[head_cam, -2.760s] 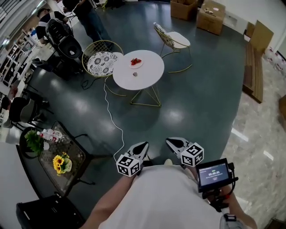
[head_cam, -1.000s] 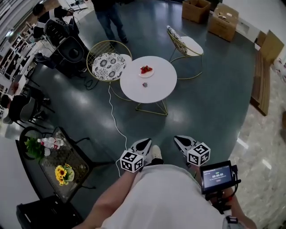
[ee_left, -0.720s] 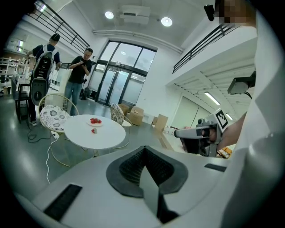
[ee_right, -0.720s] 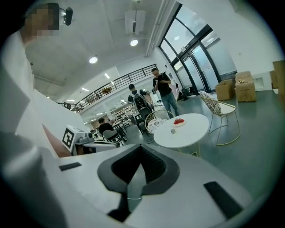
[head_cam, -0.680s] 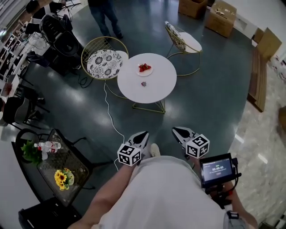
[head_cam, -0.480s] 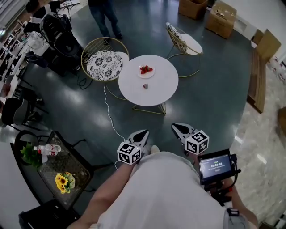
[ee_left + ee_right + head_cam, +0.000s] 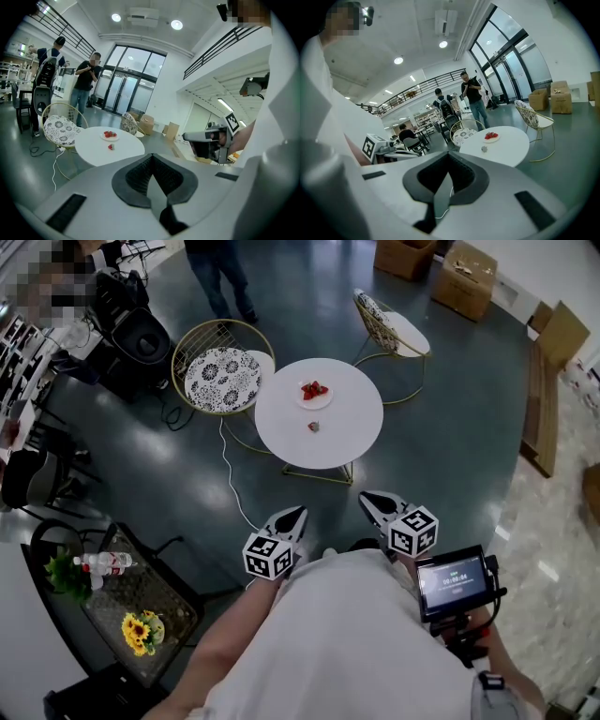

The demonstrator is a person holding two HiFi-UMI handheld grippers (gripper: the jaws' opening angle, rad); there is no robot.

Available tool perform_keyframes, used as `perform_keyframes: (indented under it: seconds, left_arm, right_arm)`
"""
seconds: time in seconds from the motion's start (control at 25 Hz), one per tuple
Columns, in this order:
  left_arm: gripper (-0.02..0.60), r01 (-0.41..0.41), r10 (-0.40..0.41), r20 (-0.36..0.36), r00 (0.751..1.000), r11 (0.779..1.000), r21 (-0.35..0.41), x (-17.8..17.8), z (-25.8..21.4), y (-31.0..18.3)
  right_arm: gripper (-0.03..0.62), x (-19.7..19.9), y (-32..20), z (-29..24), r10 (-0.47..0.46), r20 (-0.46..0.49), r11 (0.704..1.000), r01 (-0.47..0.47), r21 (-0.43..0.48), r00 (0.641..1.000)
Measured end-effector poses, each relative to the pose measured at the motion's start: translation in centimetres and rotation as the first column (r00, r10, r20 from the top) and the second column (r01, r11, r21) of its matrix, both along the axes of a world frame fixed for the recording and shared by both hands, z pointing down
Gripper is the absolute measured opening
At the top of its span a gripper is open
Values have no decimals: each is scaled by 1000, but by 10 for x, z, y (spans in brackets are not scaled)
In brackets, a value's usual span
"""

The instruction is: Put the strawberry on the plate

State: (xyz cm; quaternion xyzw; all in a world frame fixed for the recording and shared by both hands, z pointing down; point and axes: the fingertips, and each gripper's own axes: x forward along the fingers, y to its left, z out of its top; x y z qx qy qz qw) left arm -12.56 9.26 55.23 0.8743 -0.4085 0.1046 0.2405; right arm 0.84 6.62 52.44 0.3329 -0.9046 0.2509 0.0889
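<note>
A round white table [image 7: 352, 423] stands a few steps ahead on the dark floor. On its far side is a small white plate [image 7: 315, 399] with red strawberries on it. One loose strawberry [image 7: 313, 427] lies near the table's middle, apart from the plate. My left gripper [image 7: 292, 515] and right gripper [image 7: 370, 500] are held close to the body, well short of the table, both shut and empty. The left gripper view shows the plate [image 7: 109, 135] and the loose strawberry [image 7: 110, 146] far off. In the right gripper view the strawberry [image 7: 484, 149] lies nearer than the plate [image 7: 491, 137].
A wire chair with a patterned cushion [image 7: 222, 371] stands left of the table, another chair [image 7: 394, 324] behind it to the right. A white cable [image 7: 234, 493] runs across the floor. A person [image 7: 220, 277] stands beyond. A glass side table with flowers [image 7: 141, 615] is at my left.
The table has drawn a little nearer and lower in the head view as I walk toward it. Both grippers stay shut and close to the body.
</note>
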Motion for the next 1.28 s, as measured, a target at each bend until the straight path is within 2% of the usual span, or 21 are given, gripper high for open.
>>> perform_keyframes:
  seconds: [0.24, 0.52, 1.28]
  left_arm:
    - [6, 19, -19, 8, 1000, 1000, 11, -12, -3, -10]
    - [6, 51, -51, 26, 998, 999, 1, -32, 11, -36]
    - [6, 49, -46, 57, 997, 997, -58, -29, 28, -173]
  right_arm:
    - [6, -10, -12, 2, -17, -6, 1000, 17, -7, 1000]
    - [6, -20, -62, 5, -15, 12, 1000, 14, 10, 1000]
    - [6, -33, -189, 39, -90, -33, 993, 87, -80, 995]
